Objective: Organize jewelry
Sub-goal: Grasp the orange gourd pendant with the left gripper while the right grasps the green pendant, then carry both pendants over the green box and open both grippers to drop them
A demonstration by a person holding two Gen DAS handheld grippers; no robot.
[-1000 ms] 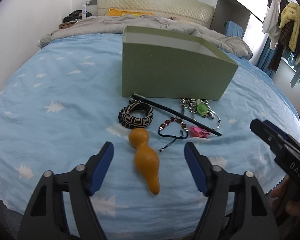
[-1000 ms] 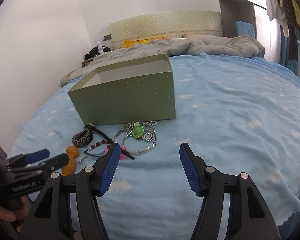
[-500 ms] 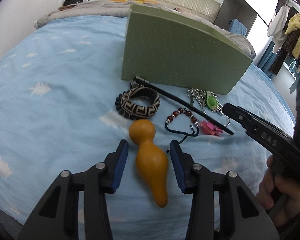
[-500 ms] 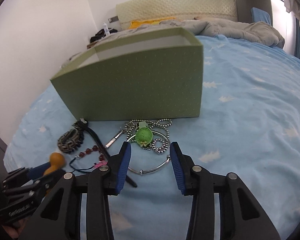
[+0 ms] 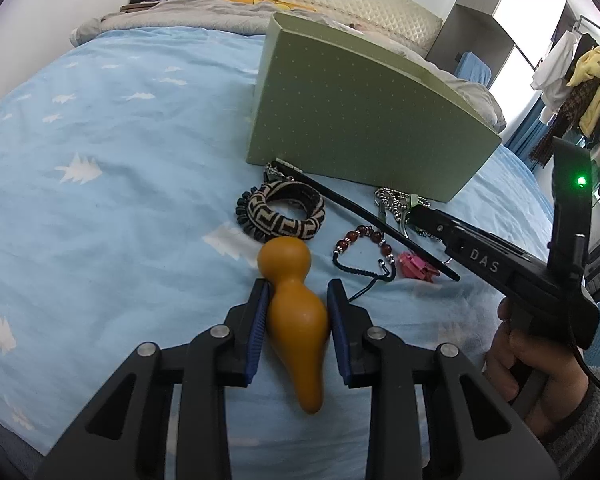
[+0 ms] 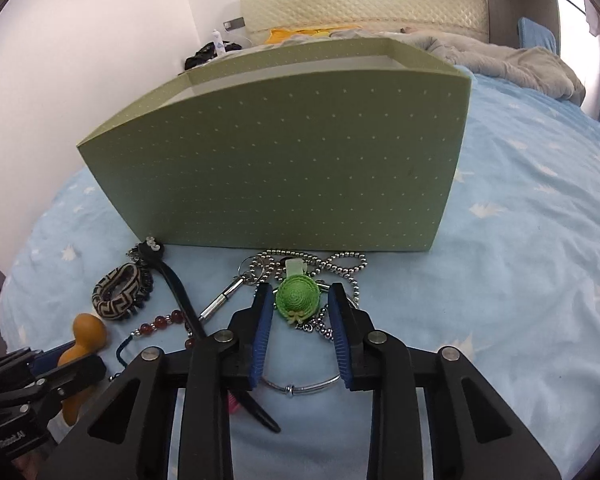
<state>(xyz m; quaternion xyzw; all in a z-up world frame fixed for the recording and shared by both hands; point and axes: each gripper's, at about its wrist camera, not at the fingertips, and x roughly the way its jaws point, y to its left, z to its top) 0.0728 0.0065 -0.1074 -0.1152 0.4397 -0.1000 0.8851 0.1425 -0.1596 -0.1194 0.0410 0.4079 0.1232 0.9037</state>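
Step in hand: both claws are taking a first piece each from the jewelry lying in front of the open green dotted cardboard box point(image 6: 276, 160).
Left claw point(image 5: 298, 312): narrow and closing, its blue pads at both sides of the smooth orange gourd-shaped pendant point(image 5: 296, 320); they seem to touch it already.
Right claw point(image 6: 300, 320): narrow and closing around the small green woven hat-shaped clip point(image 6: 298, 298), with a thin gap at each side, so no grip yet.
Other pieces: black-and-beige patterned fabric band point(image 5: 282, 216) and red bead bracelet point(image 5: 364, 240) lie just ahead of the left claw; silver ball chain point(image 6: 340, 264) lies ahead of the right claw, silver bangle point(image 6: 300, 388) under it.
Next move: I judge each claw must finish closing, lift, then carry over the box wall ahead. The hat clip lies on the chain, so the chain could come up too.
Writing: "DAS" on the right claw body; a partly hidden word on the left claw body, which I cannot read fully.
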